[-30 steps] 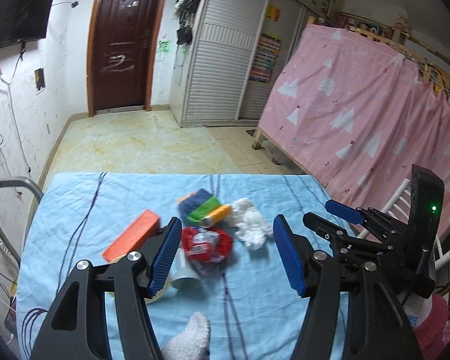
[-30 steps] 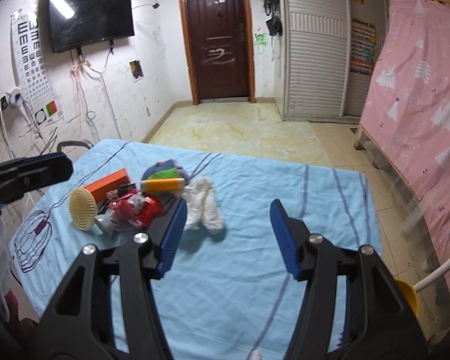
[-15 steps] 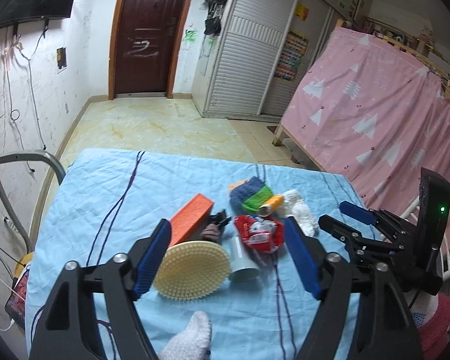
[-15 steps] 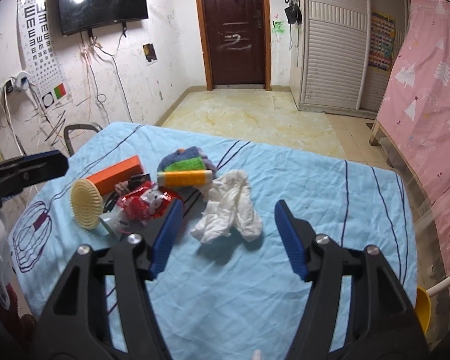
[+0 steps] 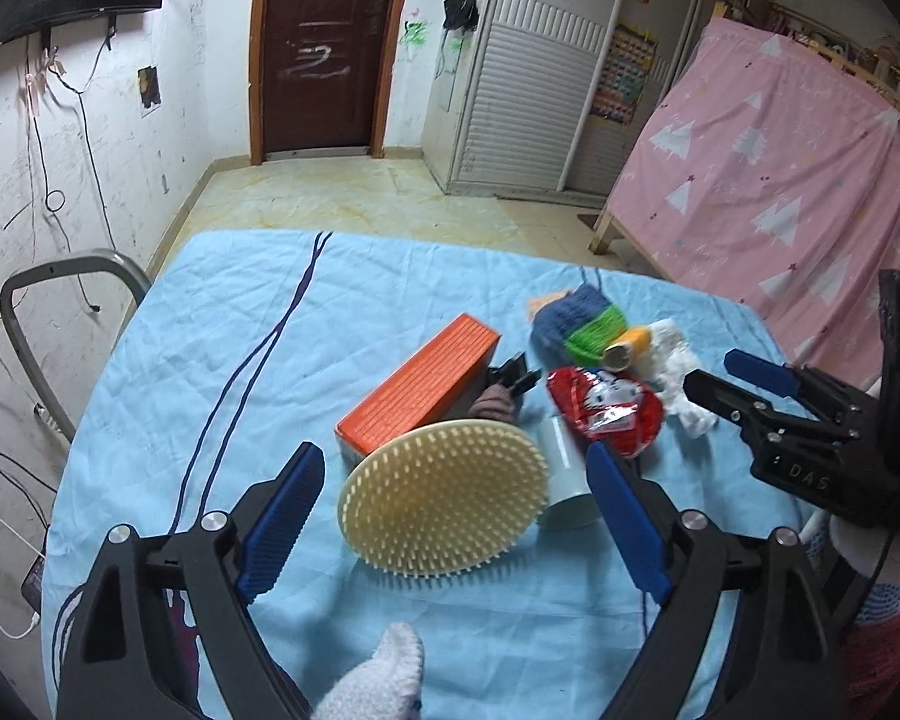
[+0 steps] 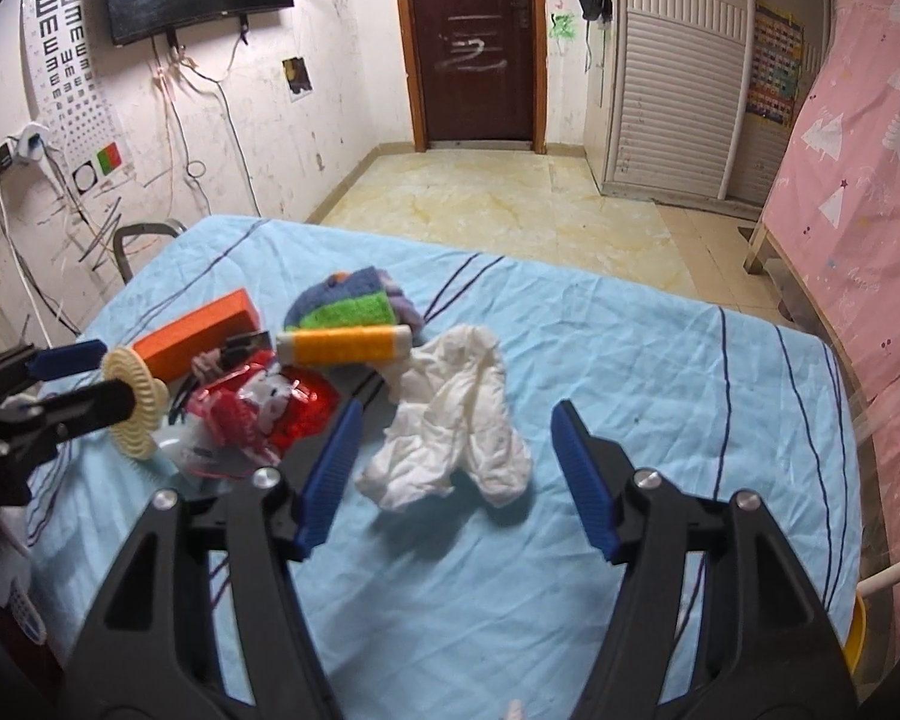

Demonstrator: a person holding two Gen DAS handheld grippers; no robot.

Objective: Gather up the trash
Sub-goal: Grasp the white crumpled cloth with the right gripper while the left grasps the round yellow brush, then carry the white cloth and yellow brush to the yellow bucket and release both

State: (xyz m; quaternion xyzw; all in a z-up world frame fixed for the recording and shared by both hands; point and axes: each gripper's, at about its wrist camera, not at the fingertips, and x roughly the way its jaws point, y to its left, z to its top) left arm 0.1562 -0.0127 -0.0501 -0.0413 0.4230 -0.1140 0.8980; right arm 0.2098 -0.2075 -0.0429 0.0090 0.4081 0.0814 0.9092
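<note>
A pile of items lies on the blue-sheeted table (image 5: 306, 360). My left gripper (image 5: 450, 510) is open around a cream bristle brush (image 5: 444, 507), not touching it. Beside the brush lie a pale paper cup (image 5: 561, 483), a red wrapper (image 5: 606, 411), and an orange box (image 5: 420, 387). My right gripper (image 6: 453, 465) is open around a crumpled white tissue (image 6: 456, 414), just above it. The red wrapper also shows in the right wrist view (image 6: 264, 405), with a yellow roll (image 6: 345, 345) behind it. The right gripper shows at the right edge of the left wrist view (image 5: 744, 378).
A blue-green knitted cloth (image 6: 348, 300) lies behind the roll. A metal chair frame (image 5: 60, 312) stands at the table's left. A pink curtain (image 5: 780, 180) hangs on the right. A yellow bowl edge (image 6: 858, 630) sits low at the right.
My left gripper has shifted left, from over the red wrapper to around the brush. My right gripper has moved forward and now frames the white tissue.
</note>
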